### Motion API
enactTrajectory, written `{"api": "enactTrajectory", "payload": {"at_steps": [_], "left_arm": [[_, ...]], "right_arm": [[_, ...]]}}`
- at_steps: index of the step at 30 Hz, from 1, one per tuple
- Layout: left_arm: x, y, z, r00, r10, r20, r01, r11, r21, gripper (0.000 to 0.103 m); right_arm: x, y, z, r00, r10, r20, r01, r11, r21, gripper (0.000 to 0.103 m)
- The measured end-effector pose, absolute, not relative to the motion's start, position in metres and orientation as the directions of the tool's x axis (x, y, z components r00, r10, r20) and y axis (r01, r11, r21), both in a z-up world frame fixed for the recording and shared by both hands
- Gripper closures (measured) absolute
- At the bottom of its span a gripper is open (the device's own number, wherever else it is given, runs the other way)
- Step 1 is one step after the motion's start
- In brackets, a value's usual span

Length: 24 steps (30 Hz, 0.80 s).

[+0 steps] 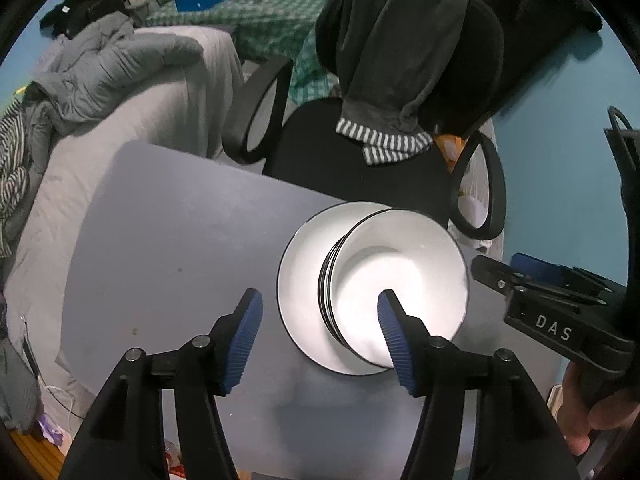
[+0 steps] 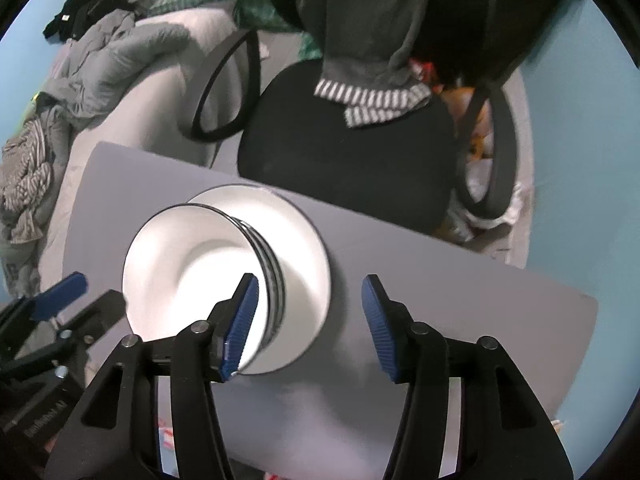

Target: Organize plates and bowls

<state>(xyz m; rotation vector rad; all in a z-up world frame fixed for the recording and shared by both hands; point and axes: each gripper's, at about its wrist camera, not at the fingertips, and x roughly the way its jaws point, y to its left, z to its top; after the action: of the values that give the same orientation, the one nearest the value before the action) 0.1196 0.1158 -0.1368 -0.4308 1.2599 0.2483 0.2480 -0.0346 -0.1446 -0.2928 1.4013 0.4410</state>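
Bowls (image 1: 400, 280) stacked on a white plate (image 1: 300, 272) sit on my grey desk (image 1: 180, 240), toward its far edge by the black chair (image 1: 352, 168). Glare washes out the top bowl's inside, so I cannot count the stack beyond its dark rims. My right tool (image 1: 500, 276) is cut off at the frame edge; its body reads "DAS". My left tool (image 1: 320, 332) stands apart, empty, one pad over the bowl. My right tool (image 2: 310, 324) is likewise spread, straddling the bowl's side.

bedroom at home, bed (image 1: 120, 128) (clothes-strewn), office chair (image 1: 352, 160)
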Motion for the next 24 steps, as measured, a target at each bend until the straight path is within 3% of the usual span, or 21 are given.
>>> {"api": "enactTrajectory", "payload": {"at_steps": [15,24], "left_arm": [[0.082,0.099,-0.057,0.424,-0.072,-0.903,-0.338,0.912,-0.232,0.026],[0.054,0.092,-0.028,0.466,-0.107,-0.878,-0.290,0.919,-0.266,0.023]], "right_arm": [[0.202,-0.057,-0.060,0.296,0.133,-0.946,-0.462,0.886,-0.020,0.035],[0.170,-0.073,-0.019,0.377,0.140,-0.915,-0.406,0.913,-0.028,0.034]]}}
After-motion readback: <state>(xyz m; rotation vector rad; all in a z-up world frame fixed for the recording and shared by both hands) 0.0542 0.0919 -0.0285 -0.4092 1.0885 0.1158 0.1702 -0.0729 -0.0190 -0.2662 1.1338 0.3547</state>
